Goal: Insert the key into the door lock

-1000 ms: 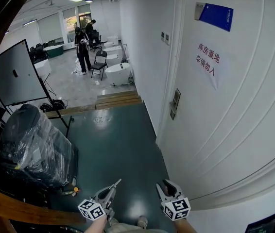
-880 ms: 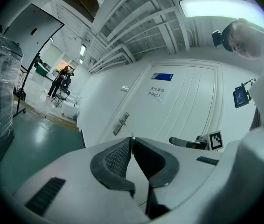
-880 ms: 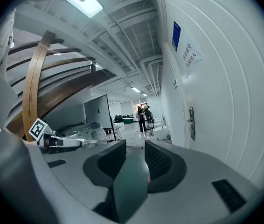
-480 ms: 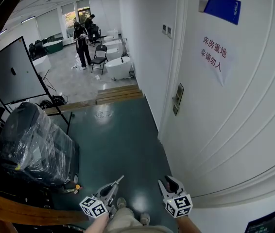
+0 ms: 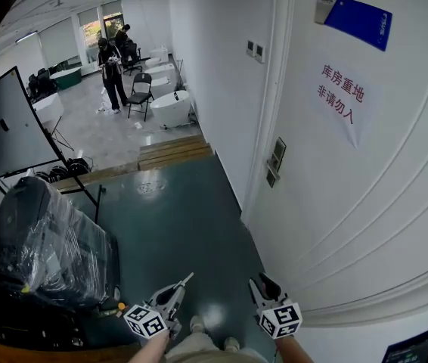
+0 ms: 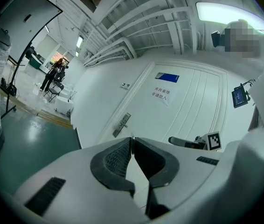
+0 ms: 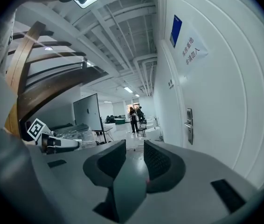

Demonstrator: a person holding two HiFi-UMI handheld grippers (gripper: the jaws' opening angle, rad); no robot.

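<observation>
The door lock is a metal plate with a handle on the white door, well ahead of both grippers. It also shows in the left gripper view and the right gripper view. My left gripper is low in the head view, shut on a thin key whose tip sticks out forward. In its own view, the left gripper shows a metal sliver of the key pinched at the tips. My right gripper is beside the door; in its own view, the right gripper is open and holds nothing.
A paper sign and a blue plate are on the door. On the left stand a plastic-wrapped load and a dark board. Wooden steps lead up to a far room with people, a chair and white tubs.
The view has moved forward along the green floor beside the door, and both grippers have come along with it. The left gripper stays shut on the key, the right open.
</observation>
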